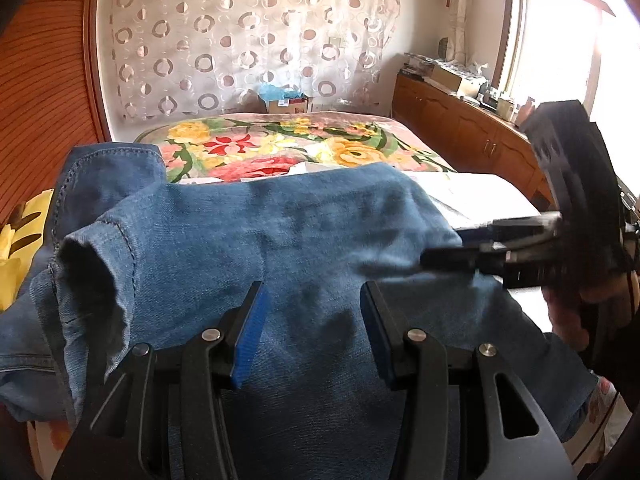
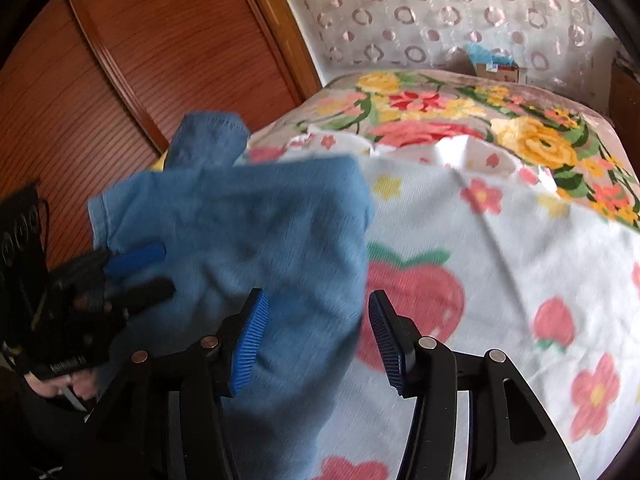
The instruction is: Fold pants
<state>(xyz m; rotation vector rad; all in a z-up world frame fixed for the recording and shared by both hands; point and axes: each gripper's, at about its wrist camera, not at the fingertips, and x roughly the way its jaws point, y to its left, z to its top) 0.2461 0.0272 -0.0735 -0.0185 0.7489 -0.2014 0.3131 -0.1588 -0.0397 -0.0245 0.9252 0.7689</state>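
Note:
Blue jeans [image 1: 280, 232] lie folded in a bundle on the bed, with a hem opening [image 1: 92, 280] at the left and a leg end [image 1: 108, 172] sticking out behind. My left gripper [image 1: 313, 300] hovers over the near part of the denim, jaws apart and pads not pressing on the cloth. From the right wrist view the jeans [image 2: 248, 232] fill the left half, and their right edge lies between the open jaws of my right gripper [image 2: 318, 304]. The right gripper [image 1: 452, 246] reaches in from the right at the bundle's edge. The left gripper [image 2: 156, 270] rests at the jeans' left side.
A white sheet with strawberries and flowers [image 2: 480, 280] covers the near bed, with a floral blanket [image 1: 280, 140] beyond. A wooden wardrobe [image 2: 120, 80] stands left, a low wooden cabinet [image 1: 460, 128] right. A cardboard box [image 1: 286, 104] sits at the far end, a yellow cushion [image 1: 16, 248] at the left edge.

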